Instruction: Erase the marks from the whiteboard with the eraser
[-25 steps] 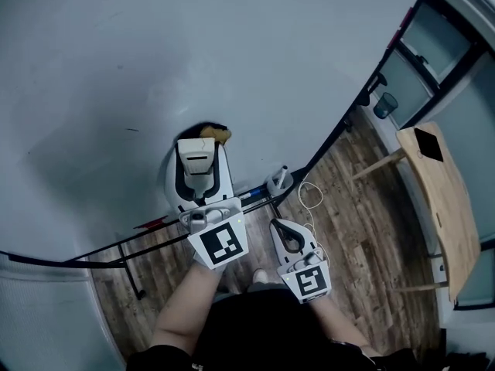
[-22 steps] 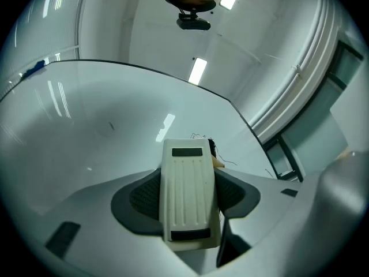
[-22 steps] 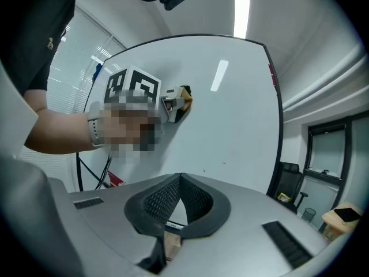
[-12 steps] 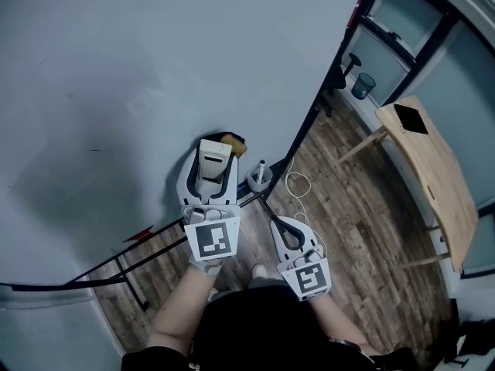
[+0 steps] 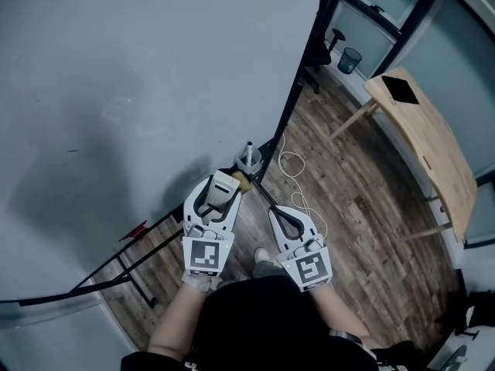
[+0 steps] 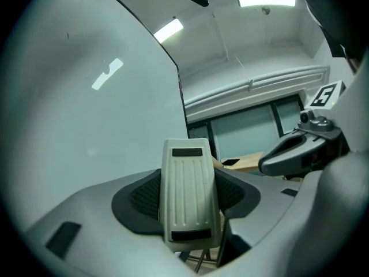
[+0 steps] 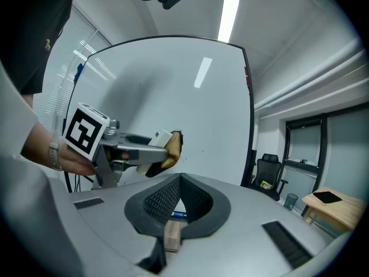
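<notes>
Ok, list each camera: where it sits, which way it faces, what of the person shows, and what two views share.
Head view: on the person's head, looking steeply down at the whiteboard, floor and wooden table; forearms, left gripper and right gripper show.
Left gripper view: on the left gripper, facing along its jaws, shut on the eraser, toward the board's edge and windows; right gripper at right.
Right gripper view: on the right gripper, facing the whiteboard over shut jaws; the left hand shows.
Shared: both gripper views show the eraser.

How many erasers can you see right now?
1. The eraser is clamped in the left tool, near the whiteboard's lower right corner. The right tool is shut on nothing. Others may be out of view.
</notes>
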The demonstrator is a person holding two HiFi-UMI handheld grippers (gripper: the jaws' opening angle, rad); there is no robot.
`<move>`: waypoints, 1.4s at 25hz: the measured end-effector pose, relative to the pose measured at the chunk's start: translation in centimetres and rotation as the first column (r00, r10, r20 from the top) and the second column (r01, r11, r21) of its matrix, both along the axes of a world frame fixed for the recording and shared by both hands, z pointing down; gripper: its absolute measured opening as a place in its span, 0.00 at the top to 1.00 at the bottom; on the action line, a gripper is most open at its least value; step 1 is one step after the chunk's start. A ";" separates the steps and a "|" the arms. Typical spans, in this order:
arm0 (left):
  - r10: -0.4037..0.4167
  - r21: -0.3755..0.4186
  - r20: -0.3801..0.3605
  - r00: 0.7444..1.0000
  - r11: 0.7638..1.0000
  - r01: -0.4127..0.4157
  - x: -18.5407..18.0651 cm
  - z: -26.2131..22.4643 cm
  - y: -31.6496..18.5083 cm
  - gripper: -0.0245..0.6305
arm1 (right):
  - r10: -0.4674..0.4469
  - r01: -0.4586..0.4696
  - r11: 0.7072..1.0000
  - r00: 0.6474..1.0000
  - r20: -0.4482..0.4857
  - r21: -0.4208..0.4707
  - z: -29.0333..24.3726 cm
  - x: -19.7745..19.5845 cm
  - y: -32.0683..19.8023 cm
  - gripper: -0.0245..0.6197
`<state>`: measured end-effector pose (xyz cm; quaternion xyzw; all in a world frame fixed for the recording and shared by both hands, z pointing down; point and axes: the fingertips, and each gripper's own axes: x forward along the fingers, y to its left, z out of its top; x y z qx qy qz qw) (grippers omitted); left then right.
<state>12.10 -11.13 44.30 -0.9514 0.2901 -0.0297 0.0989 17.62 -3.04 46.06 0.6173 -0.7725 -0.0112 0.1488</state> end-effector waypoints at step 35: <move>0.052 -0.074 0.156 0.986 0.996 -0.041 -6.3 7.2 5.2 0.57 | -0.059 0.062 0.992 0.998 0.029 -0.115 2.4 -3.5 0.8 0.92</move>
